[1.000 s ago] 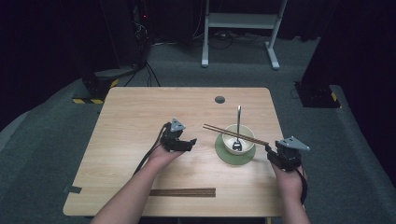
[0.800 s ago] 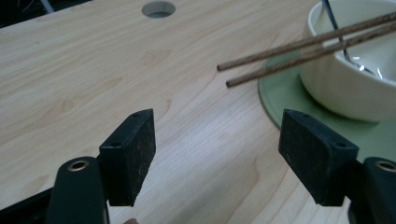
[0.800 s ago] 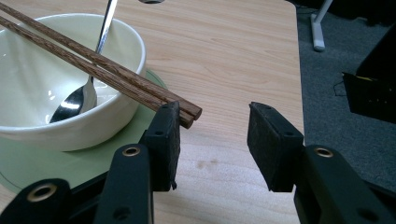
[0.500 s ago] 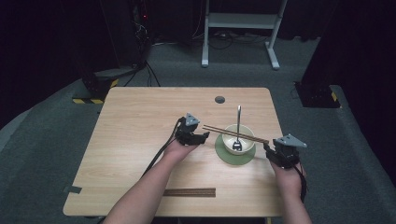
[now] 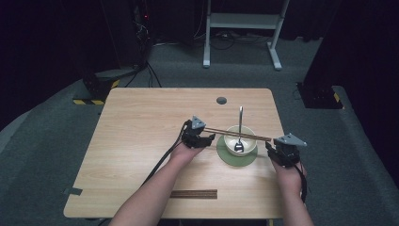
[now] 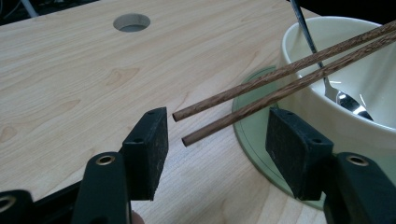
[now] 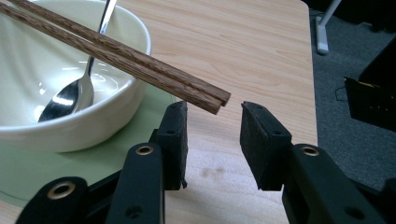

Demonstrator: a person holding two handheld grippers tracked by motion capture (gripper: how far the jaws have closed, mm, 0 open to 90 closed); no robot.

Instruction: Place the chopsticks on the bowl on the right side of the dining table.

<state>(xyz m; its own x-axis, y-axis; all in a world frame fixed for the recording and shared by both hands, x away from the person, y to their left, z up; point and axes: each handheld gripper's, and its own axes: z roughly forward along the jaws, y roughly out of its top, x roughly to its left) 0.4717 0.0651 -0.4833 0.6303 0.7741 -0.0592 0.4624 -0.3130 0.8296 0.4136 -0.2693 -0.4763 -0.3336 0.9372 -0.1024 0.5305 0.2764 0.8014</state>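
We cannot make out the tongs' pads in the high view: both hands are small there, and the grey plates on top cover the jaws. In the left gripper view the bowl (image 6: 345,88) is cut off at the right edge, and so is the saucer (image 6: 254,135) under it. In the right gripper view the bowl runs off the left edge and the spoon's handle leaves the frame at the top.

The cream bowl (image 5: 239,140) sits on a green saucer (image 5: 225,151) on the tabletop (image 5: 141,122), right of centre. Inside it rests a metal spoon (image 5: 239,132), its scoop down on the bottom and its handle leaning up over the far rim. Across the rim lie two brown chopsticks (image 5: 237,134), side by side, with their ends sticking out past both sides of the bowl.

The left tongs (image 6: 215,142) have just been closing. The narrow ends of the chopsticks (image 6: 261,88) stand in the gap between the pads, touching neither: released, nothing grasped.

The right tongs (image 7: 214,126) have also just been closing. The thick ends of the chopsticks (image 7: 140,58) reach just to the tip of one pad; whether they touch it we cannot tell. The gap is clear: released as well.

A second pair of chopsticks (image 5: 193,193) lies flat near the tabletop's near edge, well apart from the bowl. A round hole (image 5: 221,100) shows near the far edge.
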